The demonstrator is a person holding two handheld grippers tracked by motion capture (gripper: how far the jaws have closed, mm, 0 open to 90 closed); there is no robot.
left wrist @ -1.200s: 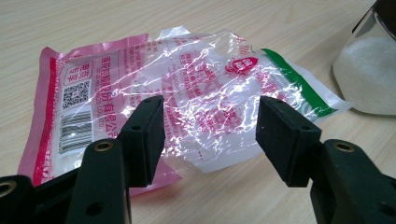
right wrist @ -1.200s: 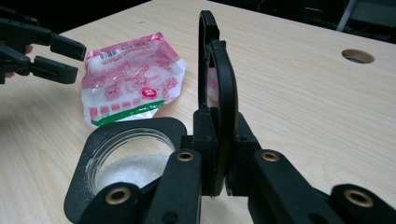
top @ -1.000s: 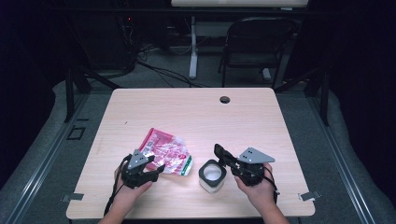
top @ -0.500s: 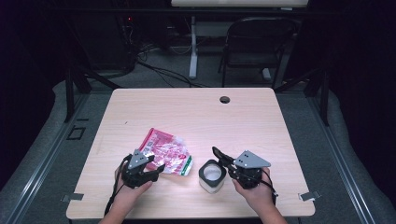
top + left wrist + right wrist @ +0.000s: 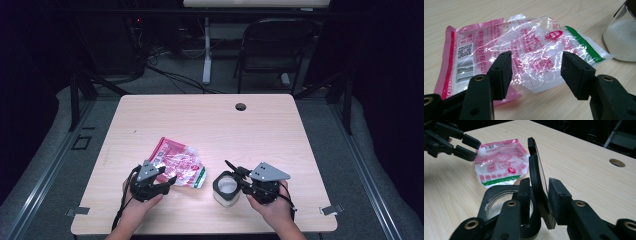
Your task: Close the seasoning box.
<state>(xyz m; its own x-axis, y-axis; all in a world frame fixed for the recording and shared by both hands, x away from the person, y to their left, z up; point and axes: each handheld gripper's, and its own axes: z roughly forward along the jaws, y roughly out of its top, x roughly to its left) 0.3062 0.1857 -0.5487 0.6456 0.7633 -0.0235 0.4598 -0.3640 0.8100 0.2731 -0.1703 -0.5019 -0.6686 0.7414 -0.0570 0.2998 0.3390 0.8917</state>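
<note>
Right gripper view: right gripper (image 5: pixel 537 202) opening around jar lid (image 5: pixel 537 182).

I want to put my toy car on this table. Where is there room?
The far half of the table is bare, from the pink bag back to the round hole. The near edge is crowded: bag, jar and both tools.

High view overhead facing forward-down, two tool cameras low and close, all sharing the plastic packet (image 5: pixel 176 167).
</note>
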